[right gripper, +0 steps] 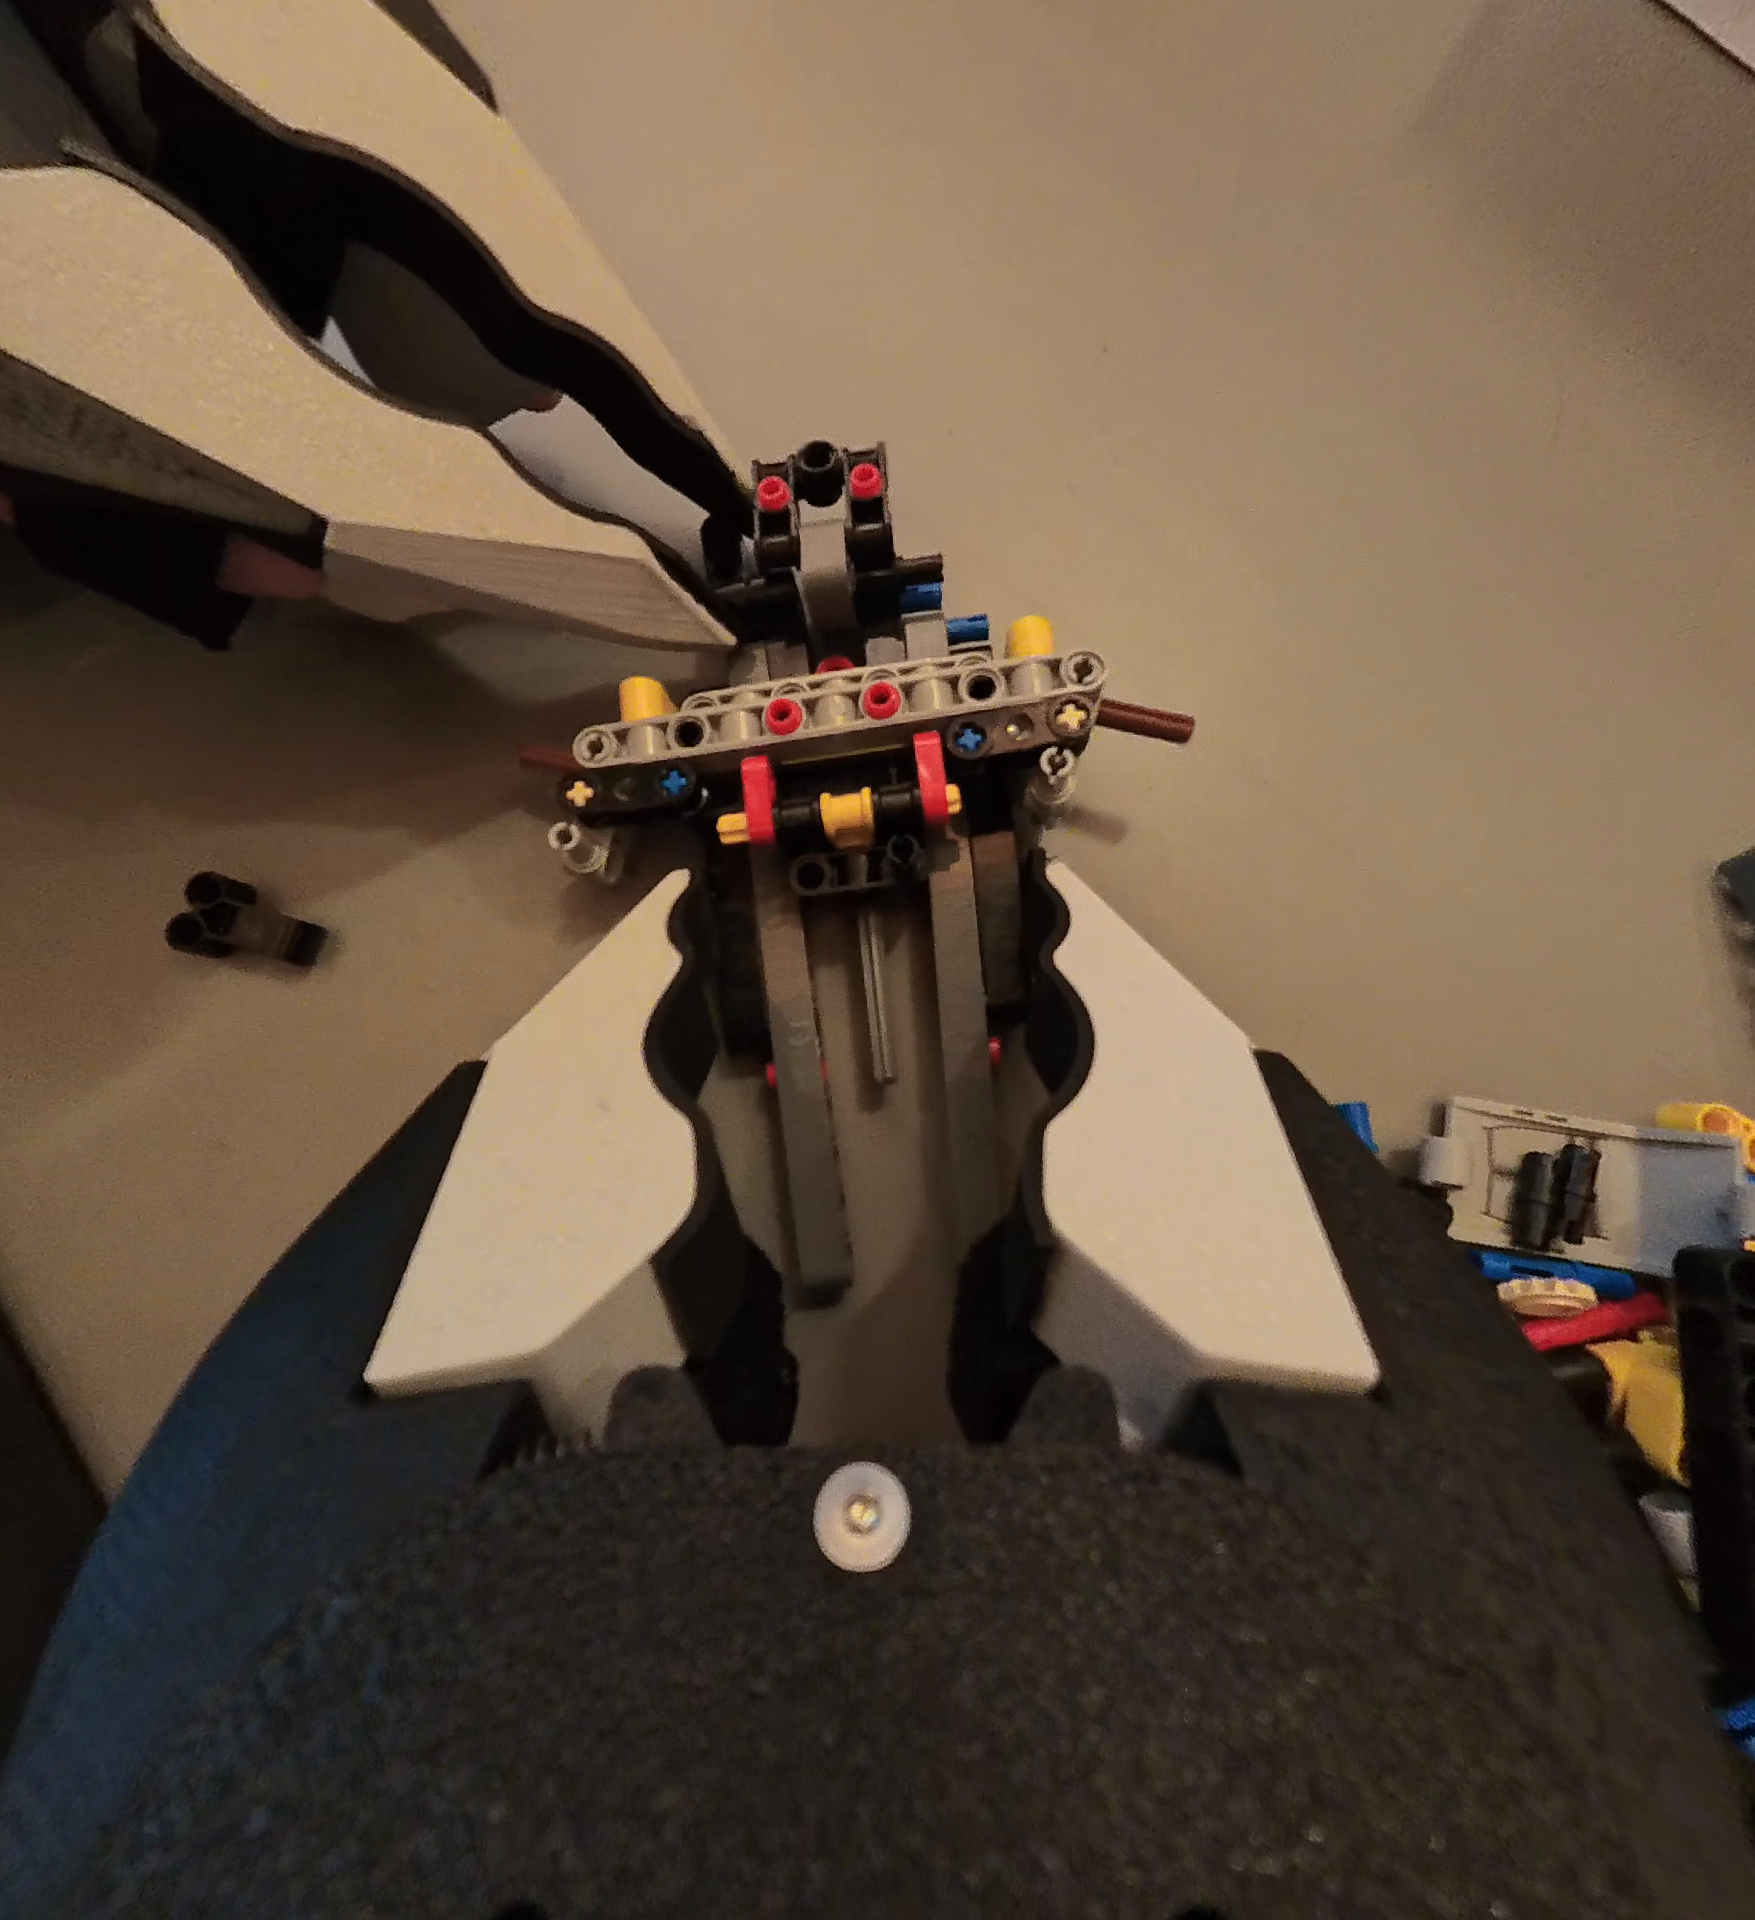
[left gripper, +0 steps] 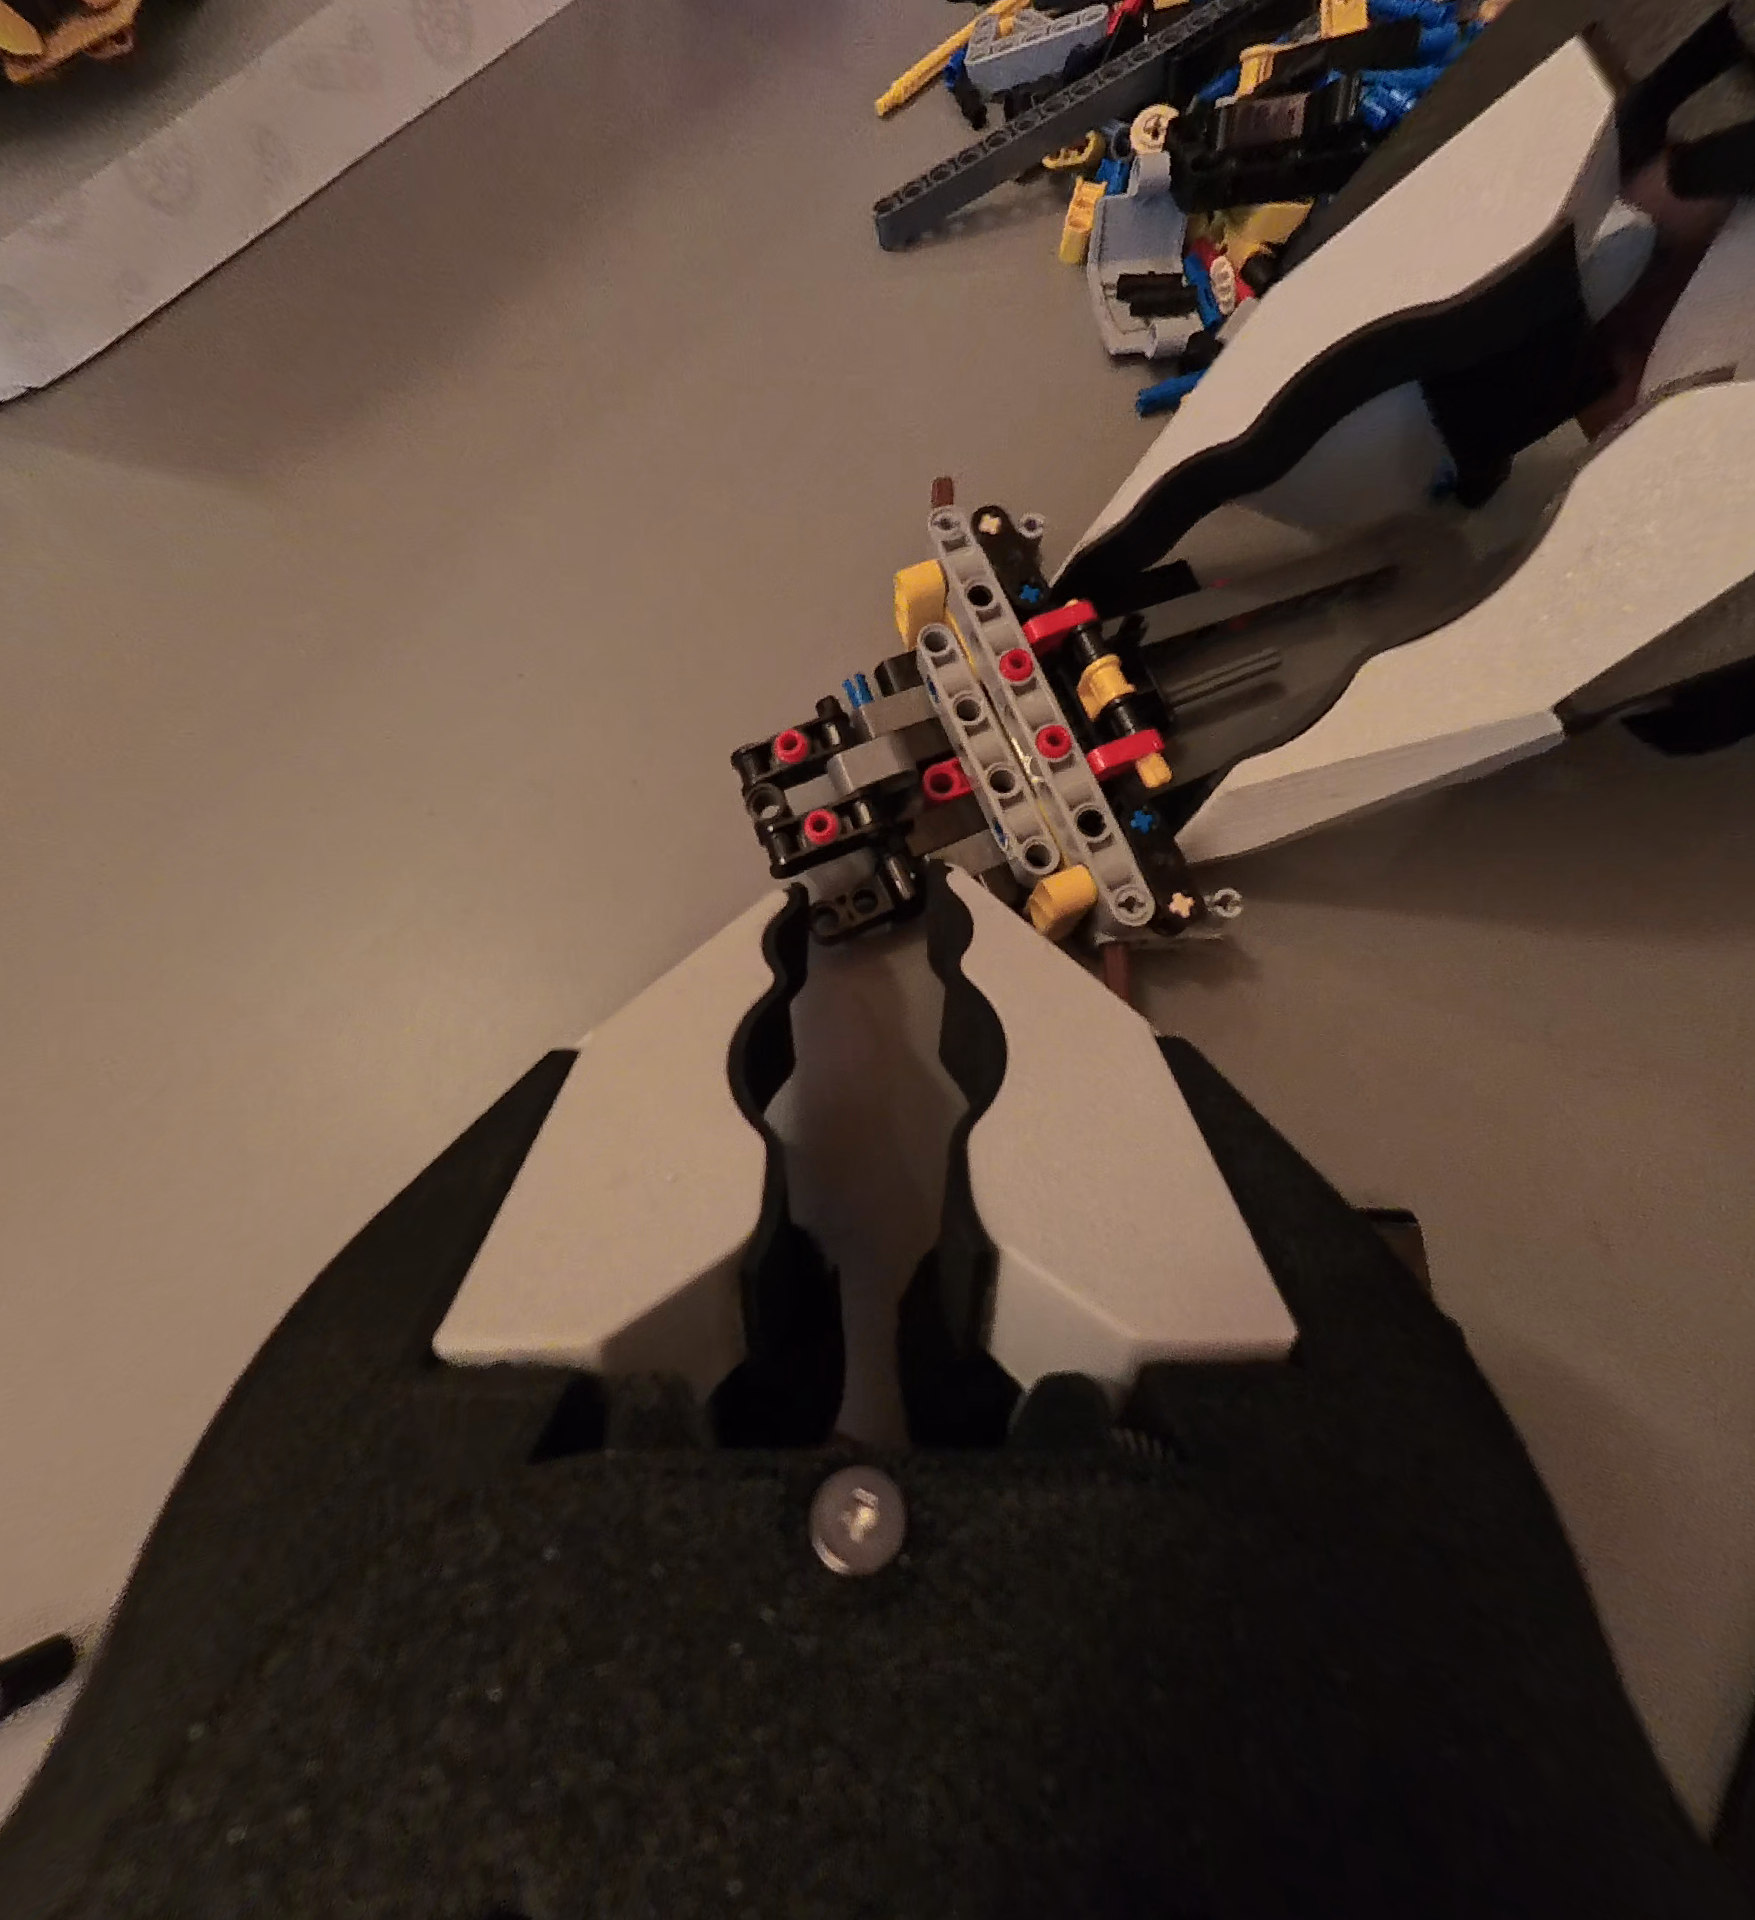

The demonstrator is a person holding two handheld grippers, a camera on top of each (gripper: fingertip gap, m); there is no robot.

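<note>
One small assembly of plastic construction-toy beams, pins and axles is held between two grippers above a plain beige table. The right gripper has its jaws narrowed onto the assembly's dark grey curved rear beams, which run back between its fingers; the pale grey perforated cross-beam lies just beyond its fingertips. The left gripper has its jaws narrowed nearly together at the assembly's far end, its tips against the black connector block with red pins; whether they pinch a part or merely touch it cannot be told.

The assembly is judged light and rigid, yet only press-fitted, so twisting could pop pins loose; the smooth plastic may slip. The sturdy long beams look like the safest hold, not the thin brown axle protruding sideways.

Count: one assembly, two grippers, one loose black connector piece on the table left of the right gripper, and one heap of loose mixed-colour parts beyond the left gripper, to its right.
</note>
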